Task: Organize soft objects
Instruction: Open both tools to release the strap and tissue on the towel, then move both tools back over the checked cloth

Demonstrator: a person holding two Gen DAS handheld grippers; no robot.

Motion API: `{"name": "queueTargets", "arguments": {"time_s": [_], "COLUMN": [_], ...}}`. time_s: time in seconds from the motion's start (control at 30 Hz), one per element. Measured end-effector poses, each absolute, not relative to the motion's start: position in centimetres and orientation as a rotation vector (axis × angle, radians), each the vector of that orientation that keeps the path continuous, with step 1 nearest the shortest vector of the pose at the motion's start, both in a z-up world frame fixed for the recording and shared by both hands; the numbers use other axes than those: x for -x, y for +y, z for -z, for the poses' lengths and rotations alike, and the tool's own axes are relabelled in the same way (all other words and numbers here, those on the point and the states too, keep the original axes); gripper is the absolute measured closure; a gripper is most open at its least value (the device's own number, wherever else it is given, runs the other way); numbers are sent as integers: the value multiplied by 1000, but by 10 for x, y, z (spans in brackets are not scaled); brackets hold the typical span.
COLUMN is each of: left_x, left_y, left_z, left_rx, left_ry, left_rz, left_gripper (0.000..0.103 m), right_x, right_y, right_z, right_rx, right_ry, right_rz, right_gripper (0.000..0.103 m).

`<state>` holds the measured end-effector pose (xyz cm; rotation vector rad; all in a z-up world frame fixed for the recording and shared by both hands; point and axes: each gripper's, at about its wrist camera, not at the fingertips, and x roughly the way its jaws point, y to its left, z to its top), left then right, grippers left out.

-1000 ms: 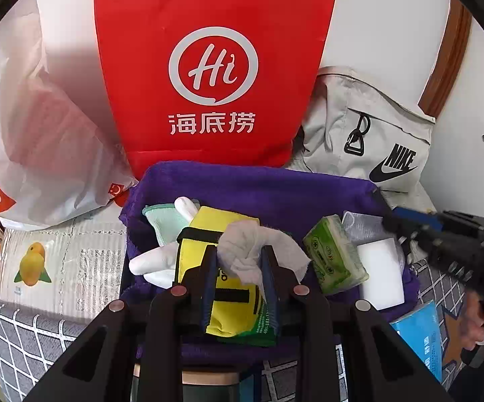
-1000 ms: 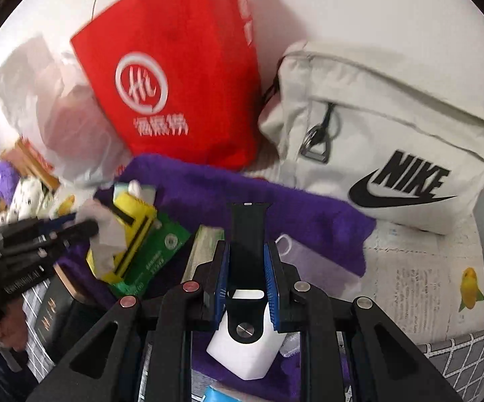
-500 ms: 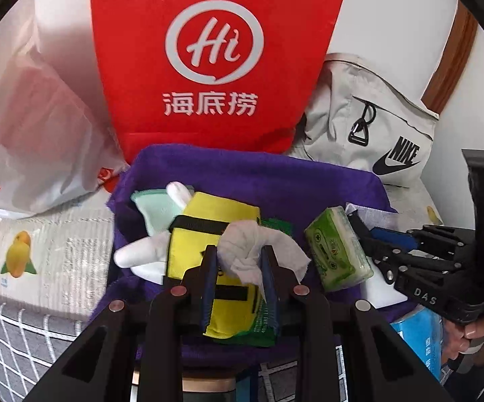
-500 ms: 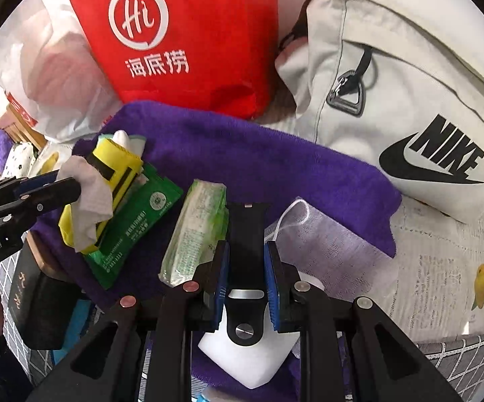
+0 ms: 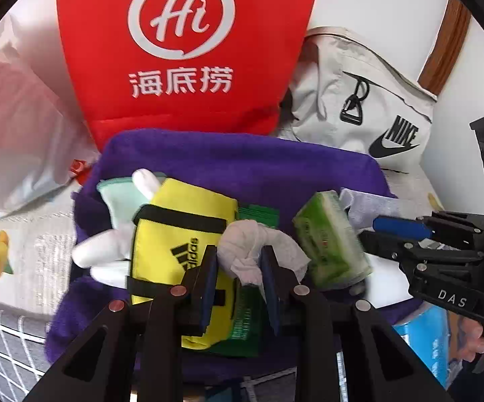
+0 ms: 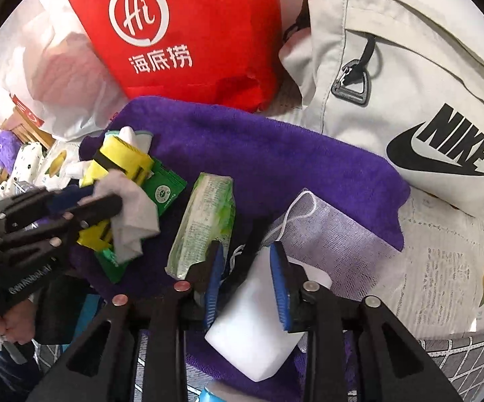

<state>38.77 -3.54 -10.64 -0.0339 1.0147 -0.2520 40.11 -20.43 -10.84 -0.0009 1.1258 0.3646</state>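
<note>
While the left gripper (image 5: 238, 269) is clamped on a crumpled white cloth (image 5: 258, 251) above the yellow Adidas pouch (image 5: 178, 234), the right gripper (image 6: 247, 264) stands apart around a white sponge block (image 6: 255, 328). Most items lie unsorted on the purple towel (image 6: 275, 154); much seems left.

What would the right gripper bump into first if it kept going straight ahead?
Probably the white mesh pouch lying on the purple towel, just past the white foam block under the right gripper. Farther on stands the beige Nike bag. Depth is uncertain.
</note>
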Motion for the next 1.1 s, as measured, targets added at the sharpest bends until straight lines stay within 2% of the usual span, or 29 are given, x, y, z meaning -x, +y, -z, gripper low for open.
{"name": "queueTargets", "arguments": {"time_s": [0.3,0.47,0.5,0.57,0.6,0.63,1.1], "left_x": [-387,-387,-387,-386,-387,-386,-368], "left_y": [-42,-45,-46,-47,-47,-47,-28], "left_z": [110,112,111,110,108,106,62], "left_rx": [18,11,9,17,25,36,24], "left_ry": [1021,1032,1032,1037,1033,1022,971], "left_rz": [254,264,267,278,288,296,193], "left_gripper": [77,73,69,55,41,34,34], "right_x": [-400,-399,-399,-399,-399,-399,-383], "right_y": [-215,-213,-213,-211,-211,-211,-206], "right_z": [95,93,93,93,92,91,60], "right_rx": [-15,-11,-8,-1,0,1,15], "right_ry": [1085,1076,1076,1076,1075,1073,1003], "right_rz": [-348,-349,-348,-346,-348,-351,-356], "right_gripper": [68,68,68,68,68,68,68]}}
